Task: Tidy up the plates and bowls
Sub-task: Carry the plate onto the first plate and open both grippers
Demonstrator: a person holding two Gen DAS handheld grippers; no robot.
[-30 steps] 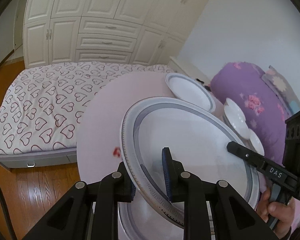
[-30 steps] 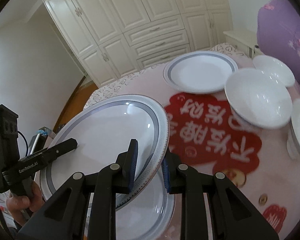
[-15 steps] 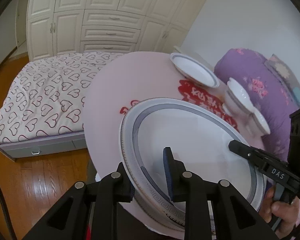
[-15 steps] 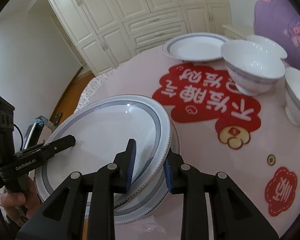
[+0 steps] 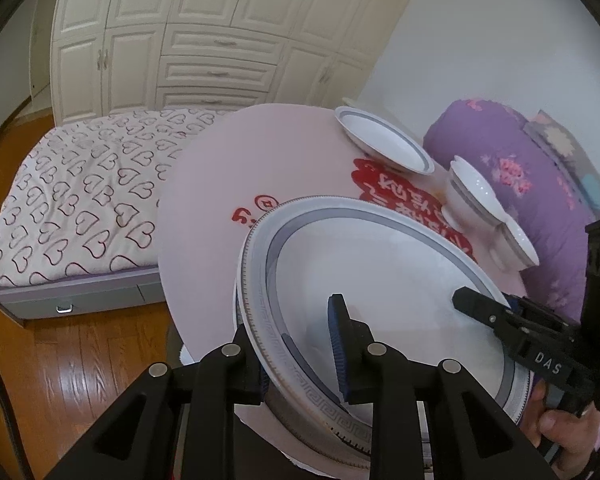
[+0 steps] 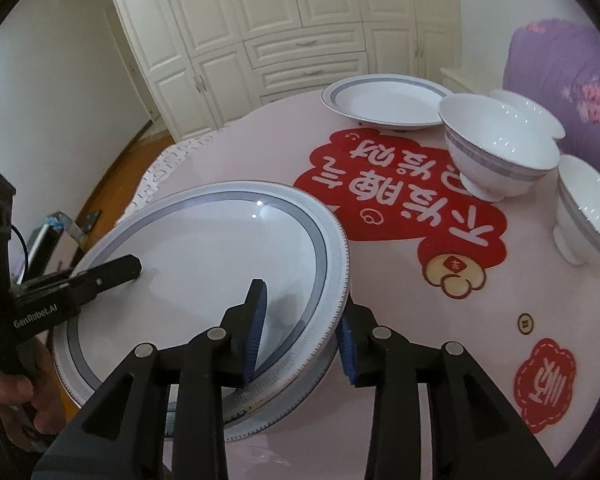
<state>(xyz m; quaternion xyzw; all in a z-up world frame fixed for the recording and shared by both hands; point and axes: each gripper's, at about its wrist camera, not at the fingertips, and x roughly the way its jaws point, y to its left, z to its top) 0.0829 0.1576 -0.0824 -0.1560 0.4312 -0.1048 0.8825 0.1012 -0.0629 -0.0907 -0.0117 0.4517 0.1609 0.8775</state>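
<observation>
Near the table (image 6: 400, 280) edge, the big plate (image 6: 204, 264) now rests atop another plate; both tongs, left (image 5: 300, 344) and right (image 6: 300, 336), have just been loosening, rim between, grip released.

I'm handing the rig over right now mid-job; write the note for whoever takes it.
Left claw: its jaws straddle the near rim of the big plate, have just been opening, pads look clear of it.
Right claw: straddles the opposite rim, also just opening, gap visible.
The big plate now sits on a second plate at the edge of the table.
Done: two plates stacked.
Left: back both claws off, then the far plate and three bowls, two of them at the right edge.
</observation>
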